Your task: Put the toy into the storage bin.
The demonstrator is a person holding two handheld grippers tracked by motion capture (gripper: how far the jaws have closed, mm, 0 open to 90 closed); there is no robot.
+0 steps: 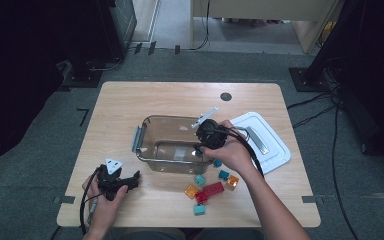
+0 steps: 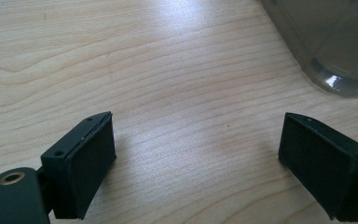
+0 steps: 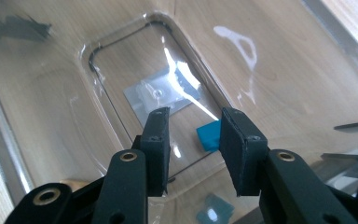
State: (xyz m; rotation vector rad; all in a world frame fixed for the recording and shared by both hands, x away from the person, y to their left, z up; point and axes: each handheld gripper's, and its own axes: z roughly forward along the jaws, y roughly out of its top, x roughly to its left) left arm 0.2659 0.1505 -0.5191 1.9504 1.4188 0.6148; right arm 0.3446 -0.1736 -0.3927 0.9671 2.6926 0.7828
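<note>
Dropping a block into the bin
Right tool [image 3: 193, 135], jaws parted, seems to have released the blue block [image 3: 209, 135] over the clear bin [image 1: 145, 131]; lift straight up, clear of its walls.

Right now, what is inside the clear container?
One blue block lies on the floor of the clear container, beside a pale label at the floor's middle. The right gripper hangs above it, jaws apart. Those jaws cover part of the floor.
</note>
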